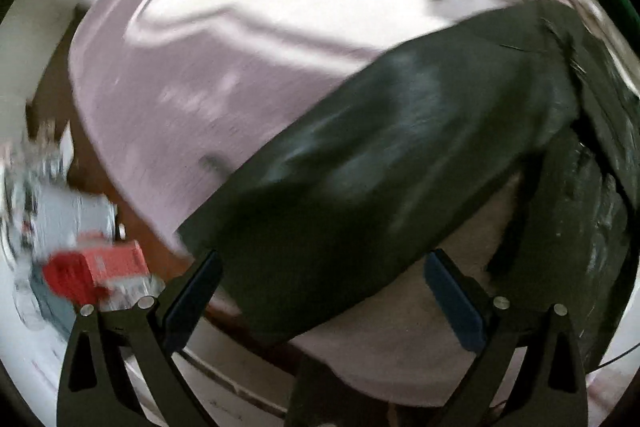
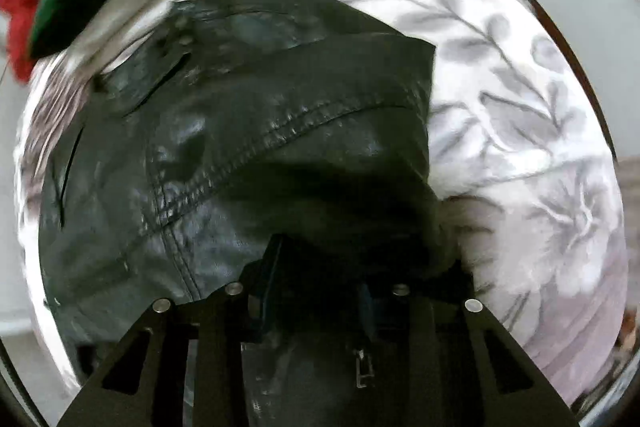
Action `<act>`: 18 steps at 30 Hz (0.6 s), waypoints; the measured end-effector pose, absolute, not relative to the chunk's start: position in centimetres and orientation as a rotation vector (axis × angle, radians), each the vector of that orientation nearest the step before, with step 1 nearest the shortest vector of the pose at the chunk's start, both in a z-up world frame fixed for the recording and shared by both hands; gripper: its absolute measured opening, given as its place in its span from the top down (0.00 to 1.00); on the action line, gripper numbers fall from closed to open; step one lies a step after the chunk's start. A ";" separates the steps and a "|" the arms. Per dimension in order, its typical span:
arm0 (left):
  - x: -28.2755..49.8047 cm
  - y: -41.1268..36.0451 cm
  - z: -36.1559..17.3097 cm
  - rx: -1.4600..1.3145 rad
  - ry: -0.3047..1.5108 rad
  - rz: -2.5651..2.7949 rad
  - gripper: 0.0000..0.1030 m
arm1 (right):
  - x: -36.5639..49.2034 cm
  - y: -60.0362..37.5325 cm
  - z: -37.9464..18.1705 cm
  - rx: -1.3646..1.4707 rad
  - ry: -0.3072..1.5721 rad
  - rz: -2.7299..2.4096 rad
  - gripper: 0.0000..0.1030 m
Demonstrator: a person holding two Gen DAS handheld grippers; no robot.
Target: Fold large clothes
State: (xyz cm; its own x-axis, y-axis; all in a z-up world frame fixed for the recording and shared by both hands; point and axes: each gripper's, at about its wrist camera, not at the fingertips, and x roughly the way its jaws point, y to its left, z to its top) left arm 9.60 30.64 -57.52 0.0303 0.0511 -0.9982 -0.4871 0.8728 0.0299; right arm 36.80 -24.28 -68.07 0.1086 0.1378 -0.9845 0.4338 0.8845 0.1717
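On the floral grey-and-white bed sheet [image 2: 520,99], black leather jacket [image 2: 248,131] lies spread for folding; right gripper [image 2: 316,291] fingers grasp its hem at six o'clock; left gripper [image 1: 320,291] fingers released, empty.

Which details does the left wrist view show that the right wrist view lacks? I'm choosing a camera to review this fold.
Only the left wrist view: the open left gripper above a long jacket sleeve, and a red box.
Only the right wrist view: the right gripper over stitched seams, and a zipper pull.
Both: the black leather jacket on the floral bedspread.
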 end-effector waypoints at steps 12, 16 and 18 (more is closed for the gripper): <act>4.4 38.7 -64.0 -0.852 1.349 0.482 0.28 | 29.4 -17.0 -67.1 0.585 1.650 0.065 0.50; 3.7 39.3 -61.2 -0.868 1.222 0.511 0.88 | 28.9 -11.8 -67.7 0.501 1.700 0.155 0.50; 4.0 41.0 -58.8 -0.905 1.138 0.484 0.91 | 29.4 -8.5 -67.7 0.433 1.691 0.205 0.50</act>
